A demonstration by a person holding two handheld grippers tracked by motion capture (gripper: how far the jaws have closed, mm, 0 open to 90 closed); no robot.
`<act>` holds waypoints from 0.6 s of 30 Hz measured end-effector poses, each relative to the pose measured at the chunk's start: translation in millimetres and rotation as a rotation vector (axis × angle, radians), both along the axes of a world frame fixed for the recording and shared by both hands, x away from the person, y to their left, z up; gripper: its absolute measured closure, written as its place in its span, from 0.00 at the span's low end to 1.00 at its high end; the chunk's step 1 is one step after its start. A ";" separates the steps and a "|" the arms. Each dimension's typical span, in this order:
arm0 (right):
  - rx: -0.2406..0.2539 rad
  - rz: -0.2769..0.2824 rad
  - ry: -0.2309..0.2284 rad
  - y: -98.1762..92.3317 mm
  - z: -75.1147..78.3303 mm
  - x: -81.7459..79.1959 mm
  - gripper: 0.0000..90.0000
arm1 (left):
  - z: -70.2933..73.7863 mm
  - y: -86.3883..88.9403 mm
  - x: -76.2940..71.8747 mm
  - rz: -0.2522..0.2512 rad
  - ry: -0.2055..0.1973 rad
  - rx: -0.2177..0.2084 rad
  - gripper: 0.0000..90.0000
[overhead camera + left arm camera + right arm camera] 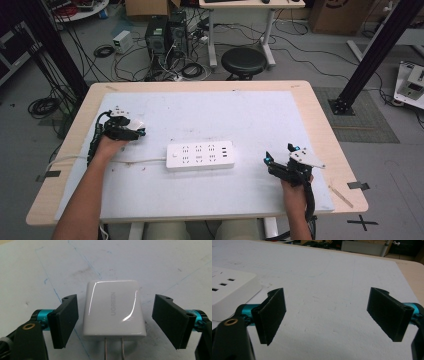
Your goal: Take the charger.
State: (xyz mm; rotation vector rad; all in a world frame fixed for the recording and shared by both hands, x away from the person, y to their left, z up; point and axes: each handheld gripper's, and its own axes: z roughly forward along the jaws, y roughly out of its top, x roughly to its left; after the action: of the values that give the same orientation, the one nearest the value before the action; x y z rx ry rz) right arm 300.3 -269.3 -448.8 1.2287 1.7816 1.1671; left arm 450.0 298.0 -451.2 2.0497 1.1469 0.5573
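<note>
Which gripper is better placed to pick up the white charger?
Left. The left gripper has the white charger between its open jaws, while the right gripper sits open beyond the power strip.

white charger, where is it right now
The white charger lies on the table's left side between the open left gripper jaws, left of the power strip.

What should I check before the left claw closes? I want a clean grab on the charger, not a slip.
1. Charger sits between the left claw's jaws: ok.
2. Jaws open, a gap on both sides: ok.
3. Charger centred: not ok, it lies nearer one jaw.
4. Prongs point back toward the claw, free of the pads: ok.
5. Right claw open, holding nothing, apart from the power strip: ok.
6. Whether the jaws reach down to the mat: cannot tell.
</note>
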 end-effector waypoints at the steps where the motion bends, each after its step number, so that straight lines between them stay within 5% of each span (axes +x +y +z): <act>1: 0.000 0.000 0.000 0.0 0.0 0.1 0.18 | -0.8 -0.6 0.4 0.004 0.004 -0.003 0.24; 18: 0.001 0.003 0.003 -0.2 0.0 0.4 0.18 | 1.8 0.5 -1.5 0.013 0.015 -0.022 0.47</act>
State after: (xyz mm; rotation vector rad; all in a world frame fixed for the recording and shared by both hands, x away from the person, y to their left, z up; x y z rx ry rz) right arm 300.7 -269.5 -448.8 1.2296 1.7861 1.1679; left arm 448.4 298.5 -449.4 2.0324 1.1715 0.5343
